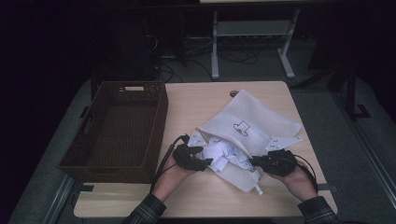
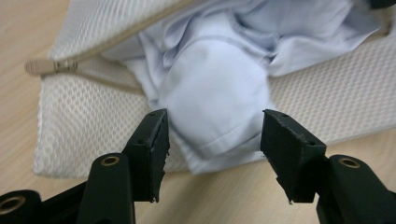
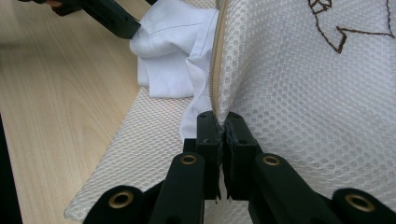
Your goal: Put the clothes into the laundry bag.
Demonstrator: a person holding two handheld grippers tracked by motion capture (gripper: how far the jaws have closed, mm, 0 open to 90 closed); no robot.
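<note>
Left gripper (image 2: 212, 140): we are seeing it released around the white garment (image 2: 219, 88) (seemingly untouched).
Right gripper (image 3: 223, 123): it is clamping the mesh bag (image 3: 299, 88) edge.

My bench (image 1: 280, 100) is pale wood-grain laminate, smooth with a soft sheen. The laundry bag (image 3: 299, 93) is white honeycomb mesh cloth, a bit rough, with brown stitched embroidery and a beige zipper tape. The shirt (image 2: 210, 93) inside is smooth, matt white woven cotton-like cloth. My tongs are matt black plastic with brass-coloured rivets. The basket (image 1: 119, 126) is dark brown wicker weave.
</note>
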